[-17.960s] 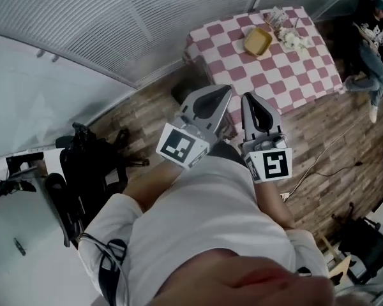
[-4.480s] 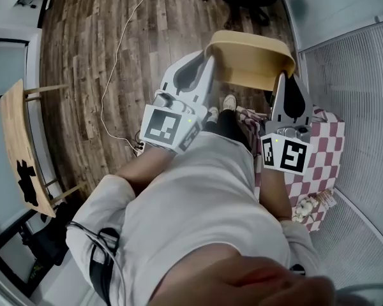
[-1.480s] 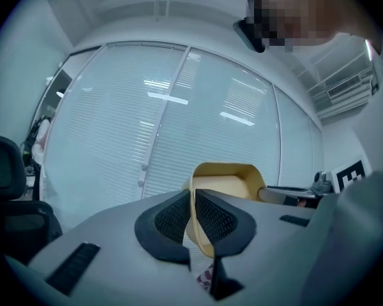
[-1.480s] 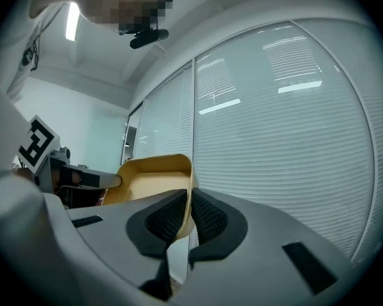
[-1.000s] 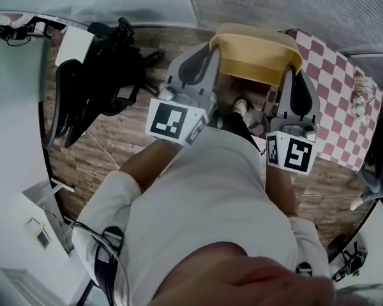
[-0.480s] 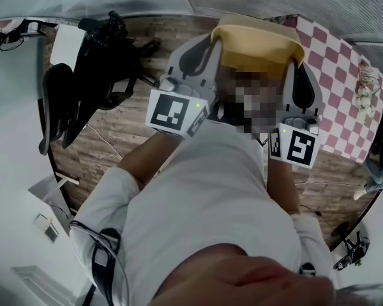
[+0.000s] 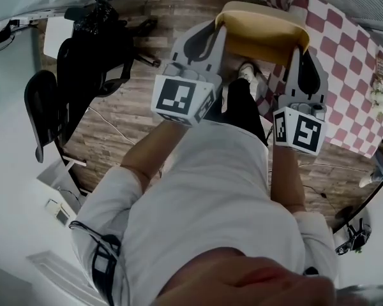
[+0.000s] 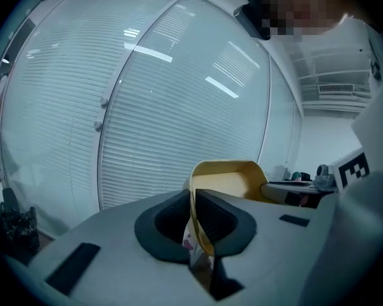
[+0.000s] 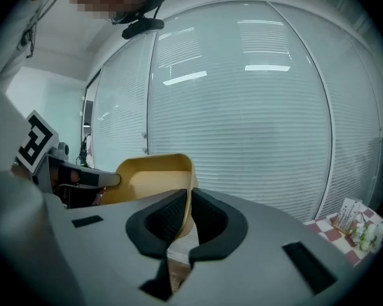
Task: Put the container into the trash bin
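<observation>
Container (image 7: 263,36): yellow, shallow and open-topped, carried in the air at the top centre of the head view, spanning the gap between the two tools, above the wood floor (image 7: 115,132).
Left tool (image 7: 217,34): nearly shut, its jaws clamped on the container's left rim; in the left gripper view the thin yellow wall (image 8: 225,180) runs straight into the narrow gap between the jaws.
Right tool (image 7: 301,50): nearly shut as well, clamped on the opposite rim; in the right gripper view the yellow wall (image 9: 150,177) is pinched between the jaws.
Worktop (image 7: 354,50): under a red-and-white checked cloth, at the upper right of the head view, just beside the container.
Black chair (image 7: 89,50): at the upper left, well apart from the container.
Blinds (image 8: 147,107): pale slats behind glass, filling the background of both gripper views.
</observation>
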Demonstrator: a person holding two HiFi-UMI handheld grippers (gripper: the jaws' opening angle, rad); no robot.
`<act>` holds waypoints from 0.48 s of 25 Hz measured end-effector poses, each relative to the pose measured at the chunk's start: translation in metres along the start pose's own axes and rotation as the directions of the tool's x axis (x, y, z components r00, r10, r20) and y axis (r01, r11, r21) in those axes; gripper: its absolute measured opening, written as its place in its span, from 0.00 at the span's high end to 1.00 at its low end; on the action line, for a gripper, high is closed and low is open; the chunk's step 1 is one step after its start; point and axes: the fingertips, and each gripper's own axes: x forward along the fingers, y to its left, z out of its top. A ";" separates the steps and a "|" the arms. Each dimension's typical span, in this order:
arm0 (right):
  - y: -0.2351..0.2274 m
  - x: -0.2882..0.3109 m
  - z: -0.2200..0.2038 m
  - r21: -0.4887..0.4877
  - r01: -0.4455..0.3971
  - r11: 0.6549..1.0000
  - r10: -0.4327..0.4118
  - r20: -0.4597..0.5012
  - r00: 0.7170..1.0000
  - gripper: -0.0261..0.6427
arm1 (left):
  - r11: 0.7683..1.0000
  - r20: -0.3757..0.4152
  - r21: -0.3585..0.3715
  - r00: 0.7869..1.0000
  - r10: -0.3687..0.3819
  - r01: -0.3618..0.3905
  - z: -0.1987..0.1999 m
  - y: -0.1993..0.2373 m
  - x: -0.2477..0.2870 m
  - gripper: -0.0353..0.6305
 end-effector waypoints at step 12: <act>-0.031 0.064 -0.131 0.058 0.015 0.998 -0.006 -0.155 0.988 0.89 | 0.998 -0.156 -0.040 0.987 0.039 -0.046 -0.119 0.037 0.079 0.87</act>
